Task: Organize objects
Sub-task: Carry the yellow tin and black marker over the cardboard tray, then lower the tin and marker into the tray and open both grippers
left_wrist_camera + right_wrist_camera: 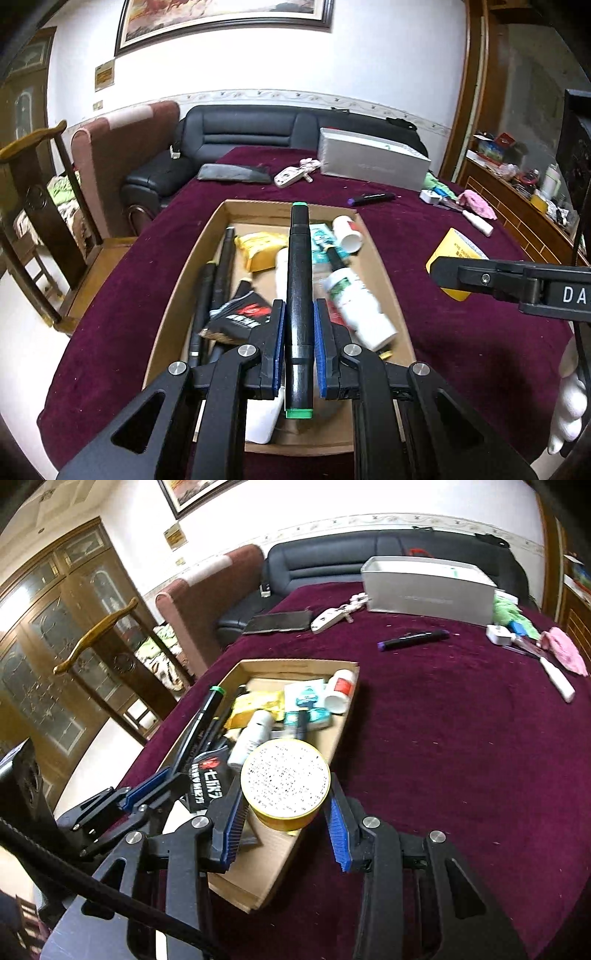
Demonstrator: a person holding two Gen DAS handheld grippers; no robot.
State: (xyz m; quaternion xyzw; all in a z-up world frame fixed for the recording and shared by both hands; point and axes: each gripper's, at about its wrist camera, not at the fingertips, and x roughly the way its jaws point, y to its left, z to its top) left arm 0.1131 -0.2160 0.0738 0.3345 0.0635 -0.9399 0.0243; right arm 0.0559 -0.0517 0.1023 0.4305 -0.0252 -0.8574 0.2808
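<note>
My left gripper (299, 314) is shut on a black marker with green caps (300, 295), held lengthwise above the open cardboard box (384, 273). In the right wrist view that same left gripper (162, 775) and the marker (201, 720) hang over the box's left wall. My right gripper (284, 797) is shut on a round yellow tin with a speckled white lid (285, 775), above the box's (258, 878) near right part. In the left wrist view the right gripper shows as a black finger (480, 277) at the right, with the yellow tin (452, 254) behind it. The box holds bottles, packets and pens.
A dark red cloth (443, 738) covers the table. On it lie a purple-capped marker (412, 640), a silver box (428, 590), a white remote-like piece (327, 618), a dark flat pouch (279, 622) and pink and green items (561, 650) at the far right. A black sofa (236, 136) stands behind.
</note>
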